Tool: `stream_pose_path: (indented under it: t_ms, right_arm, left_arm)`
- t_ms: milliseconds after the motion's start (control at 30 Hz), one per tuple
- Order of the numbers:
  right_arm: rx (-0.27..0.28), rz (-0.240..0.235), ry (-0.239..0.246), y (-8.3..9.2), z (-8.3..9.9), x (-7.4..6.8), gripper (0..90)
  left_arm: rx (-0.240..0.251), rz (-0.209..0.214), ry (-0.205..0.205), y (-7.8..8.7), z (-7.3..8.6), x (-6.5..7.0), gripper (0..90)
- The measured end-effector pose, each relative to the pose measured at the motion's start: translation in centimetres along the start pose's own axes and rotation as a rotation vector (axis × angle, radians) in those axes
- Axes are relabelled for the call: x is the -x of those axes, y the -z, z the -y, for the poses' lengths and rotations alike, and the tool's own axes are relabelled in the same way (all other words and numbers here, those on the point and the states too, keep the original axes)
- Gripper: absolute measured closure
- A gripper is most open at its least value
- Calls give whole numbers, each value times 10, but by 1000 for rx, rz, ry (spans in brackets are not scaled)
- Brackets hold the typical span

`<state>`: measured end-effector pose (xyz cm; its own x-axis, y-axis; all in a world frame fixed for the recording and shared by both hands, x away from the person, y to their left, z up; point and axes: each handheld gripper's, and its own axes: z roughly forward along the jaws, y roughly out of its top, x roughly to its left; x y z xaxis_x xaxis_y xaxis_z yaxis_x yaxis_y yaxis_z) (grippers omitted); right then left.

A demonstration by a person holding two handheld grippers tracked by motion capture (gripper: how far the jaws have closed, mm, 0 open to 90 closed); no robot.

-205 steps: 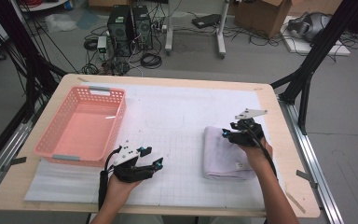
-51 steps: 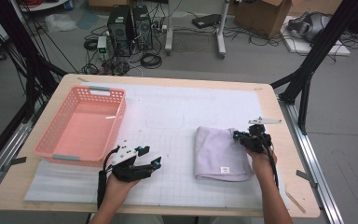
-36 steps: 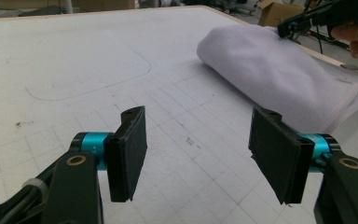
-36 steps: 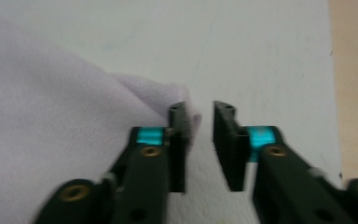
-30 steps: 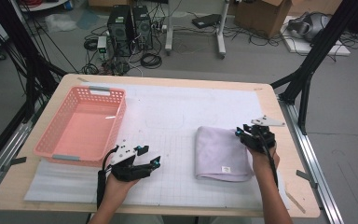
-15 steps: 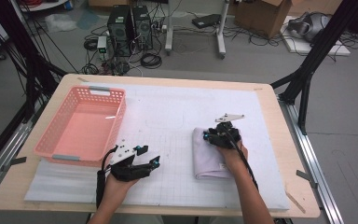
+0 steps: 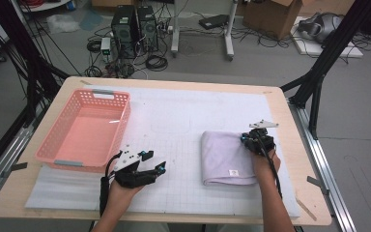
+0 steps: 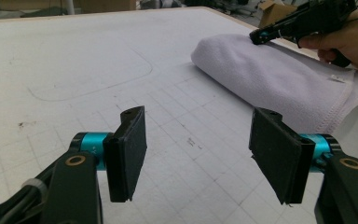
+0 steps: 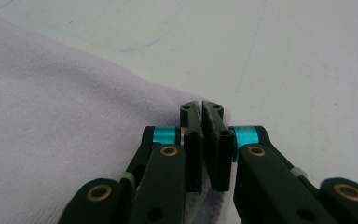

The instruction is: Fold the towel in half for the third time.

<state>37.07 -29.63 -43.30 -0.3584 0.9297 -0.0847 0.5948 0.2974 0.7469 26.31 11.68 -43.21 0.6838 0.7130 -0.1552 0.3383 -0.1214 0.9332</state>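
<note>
High view: one folded lilac towel lies flat on the white gridded mat, right of centre; one pink basket stands empty at the mat's left edge, well apart from the towel; both rest on one wooden table. Two grippers are present. The right gripper sits at the towel's far right corner, having come back from the towel's upper middle where it stood half a second ago; its jaws have just been closing, and they now appear to nip the cloth edge. The left gripper rests on the mat near the basket's front corner, in the same spot as a second ago. Left gripper view: its two black jaws stand spread with nothing but bare mat between them; the towel lies beyond, one white label visible near its hem, and the right gripper presses its tip on the upper fold. Right gripper view: jaws pressed together at the rounded corner of the towel, a sliver of fabric seemingly caught between the pads. Judgement: the corner grip looks newly made, so a further fold or a lift toward the basket is probably next; the left gripper is idle.
</note>
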Motion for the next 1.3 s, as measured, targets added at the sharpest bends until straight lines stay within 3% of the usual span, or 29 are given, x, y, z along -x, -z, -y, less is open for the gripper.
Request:
stream_pose_path:
  t_ms: [133, 200, 300, 467, 533, 600, 667, 767, 933, 1067, 1300]
  right_arm:
    - [64, -15, -20, 16, 0, 3, 760]
    - [117, -62, -50, 29, 5, 8, 731]
    - [144, -160, -48, 46, 18, 8, 643]
    - [132, -274, 33, 69, 46, -5, 588]
    - [97, -290, 79, 74, 58, -12, 576]
    - [55, -256, 140, 76, 68, -15, 580]
    - [52, -228, 161, 82, 74, -12, 582]
    - [72, -221, 125, 93, 80, -5, 562]
    - [177, -237, 21, 116, 86, 7, 433]
    - [233, -200, 3, 130, 90, 9, 268]
    - [257, -174, -21, 138, 94, 18, 262]
  left_arm:
    - [1, 0, 1, 0, 0, 1, 364]
    - [2, 2, -4, 0, 0, 1, 363]
    - [4, 2, -2, 0, 0, 1, 351]
    - [7, -2, 1, 0, 0, 0, 343]
    - [3, -2, 0, 0, 0, 0, 335]
    - [4, -3, 3, 0, 0, 0, 322]
    - [4, -6, 10, 0, -1, 0, 298]
    - [1, -14, 10, 0, 0, 0, 231]
    - [10, 7, 6, 1, -1, 0, 213]
    - [16, 8, 3, 2, -2, -1, 213]
    - [22, 9, 7, 5, -2, -1, 213]
